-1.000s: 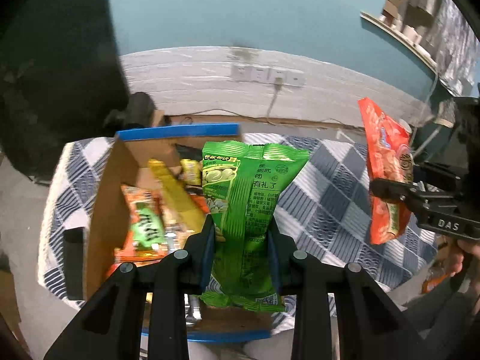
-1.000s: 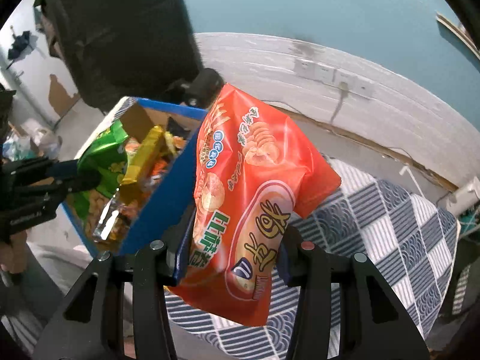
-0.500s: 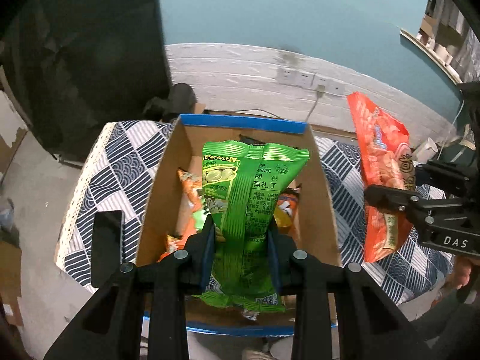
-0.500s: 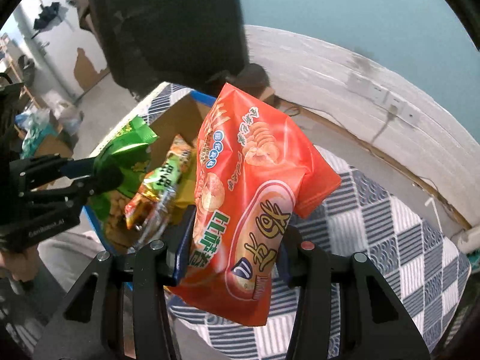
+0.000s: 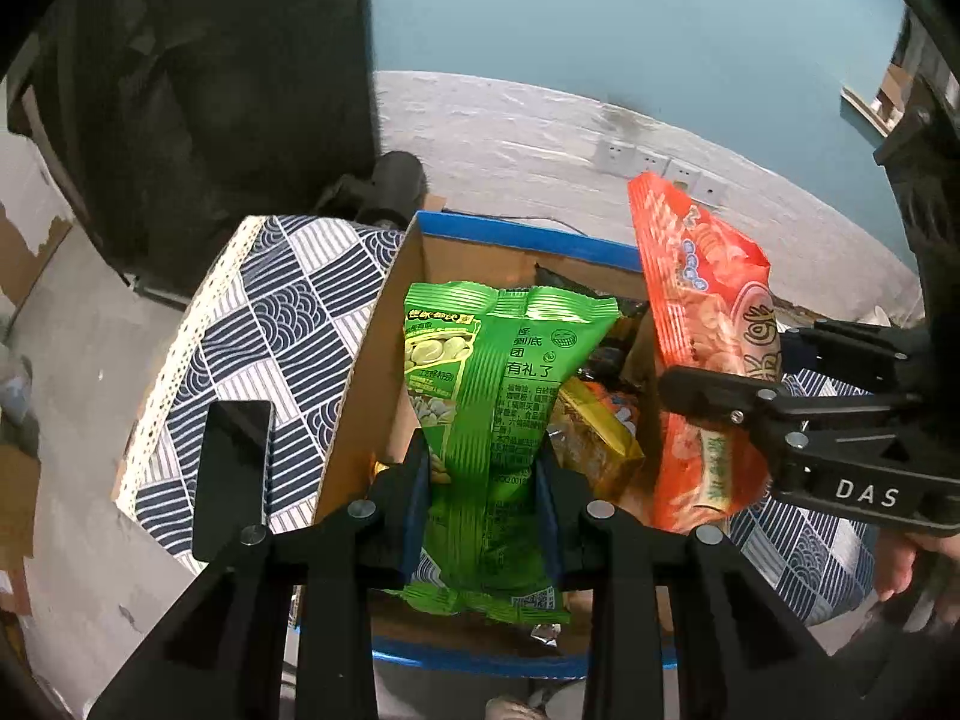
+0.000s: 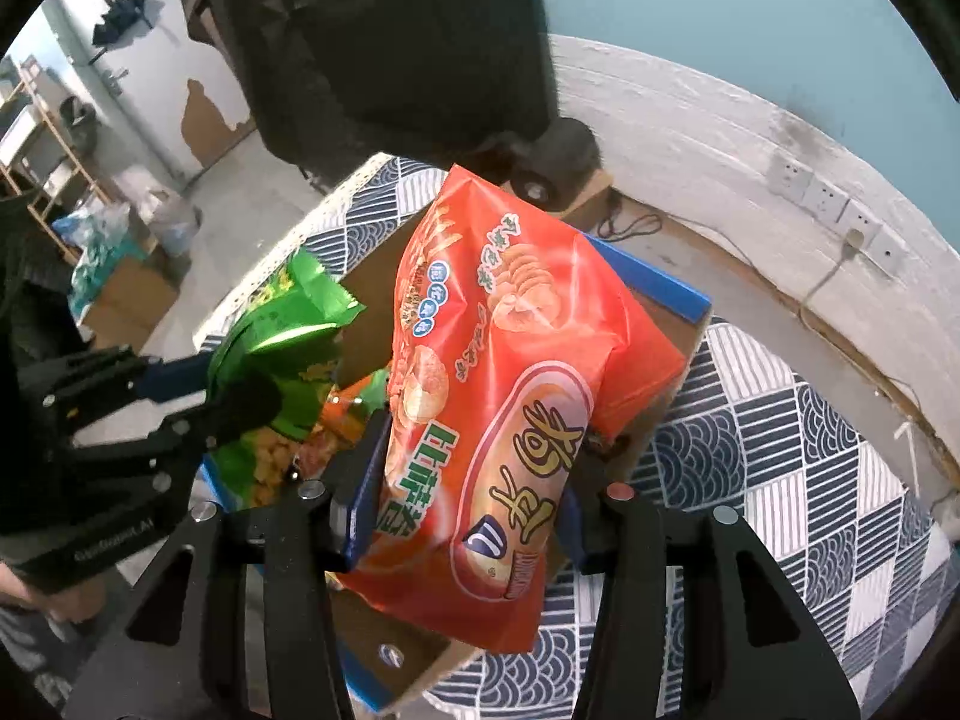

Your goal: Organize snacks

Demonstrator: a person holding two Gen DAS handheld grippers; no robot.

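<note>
Now left gripper (image 5: 483,480) clamps a crinkly green plastic snack bag (image 5: 498,396) over the open cardboard box w/ blue rim (image 5: 372,372). Right gripper (image 6: 468,504), jaws just opening, has a big orange chip bag (image 6: 510,420) betw. its pads above same box on the navy-white patterned cloth (image 5: 264,324).

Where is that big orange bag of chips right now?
The orange chip bag hangs between the right gripper's fingers, above the open cardboard box; in the left wrist view it sits right of the green snack bag.
</note>
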